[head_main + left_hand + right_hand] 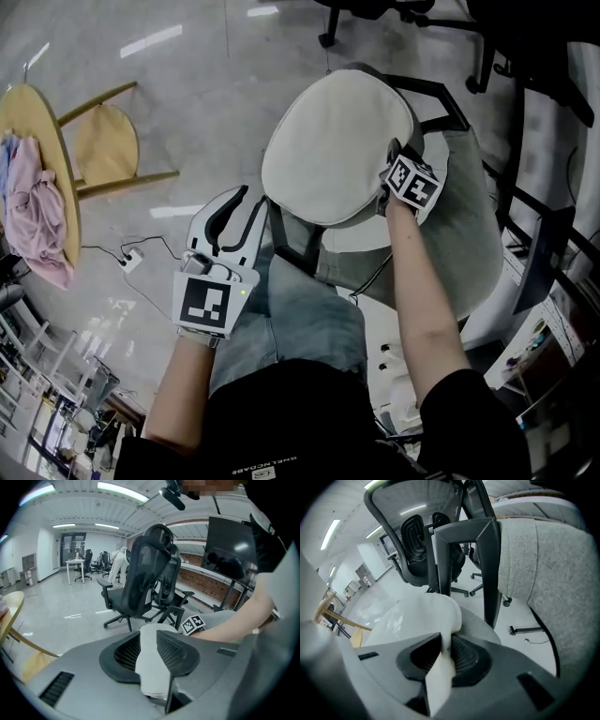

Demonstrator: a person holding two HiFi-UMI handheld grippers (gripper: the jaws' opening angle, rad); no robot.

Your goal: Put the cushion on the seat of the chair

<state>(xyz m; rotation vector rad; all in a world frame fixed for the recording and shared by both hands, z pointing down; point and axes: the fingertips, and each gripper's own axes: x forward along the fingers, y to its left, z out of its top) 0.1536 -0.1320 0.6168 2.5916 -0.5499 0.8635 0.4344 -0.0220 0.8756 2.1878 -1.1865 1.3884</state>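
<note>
head view: i hold the cushion (pixel 333 141) by two opposite edges, with the left gripper (pixel 251 208) and the right gripper (pixel 386 169). it hangs over the grey seat (pixel 464 244), off to one side.

left gripper view: the jaws clamp a thick fold.

right gripper view: the jaws pinch only a thin edge, close to the black armrest post (pixel 490 559). i think this edge could slip out, or the cushion could catch the post and land crooked.

Head view's shot from overhead, aimed steeply down. Both gripper views are set super close against the cushion (pixel 333 145) edge, faced outward past it. That cushion's shared by all three.
</note>
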